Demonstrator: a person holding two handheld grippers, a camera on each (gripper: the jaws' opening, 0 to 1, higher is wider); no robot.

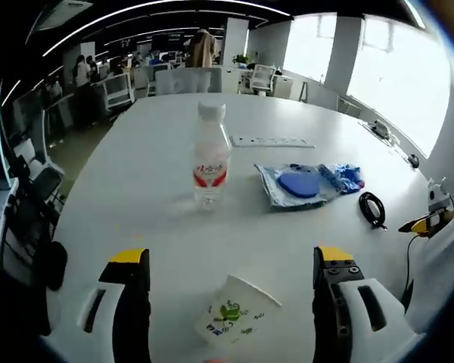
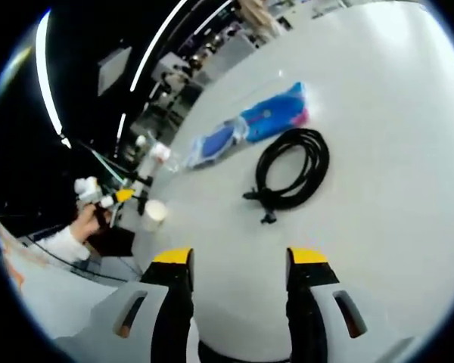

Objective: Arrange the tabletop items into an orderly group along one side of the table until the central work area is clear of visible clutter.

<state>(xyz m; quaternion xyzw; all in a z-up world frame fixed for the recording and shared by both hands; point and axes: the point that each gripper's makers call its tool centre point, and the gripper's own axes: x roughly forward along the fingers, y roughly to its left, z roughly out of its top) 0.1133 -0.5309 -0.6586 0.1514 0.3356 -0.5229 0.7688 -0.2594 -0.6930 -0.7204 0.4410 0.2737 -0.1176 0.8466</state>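
Currently, scene: white worktop (image 1: pixel 144 189) is carrying scattered items.
Left tongs (image 1: pixel 231 283): standing released, jaws either side of a paper cup (image 1: pixel 234 314) lying tipped at the near edge.
Right tongs (image 2: pixel 238 265): hanging released, gripping nothing, aiming toward a coiled black cable (image 2: pixel 291 170).
Bottle (image 1: pixel 210 159): standing upright mid-worktop, well beyond the cup.
Blue pouch (image 1: pixel 306 183): lying right of the bottle.
Risk: cup is likely crushing or rolling off the edge if squeezed hard; cable loops may be trailing and snagging the pouch.
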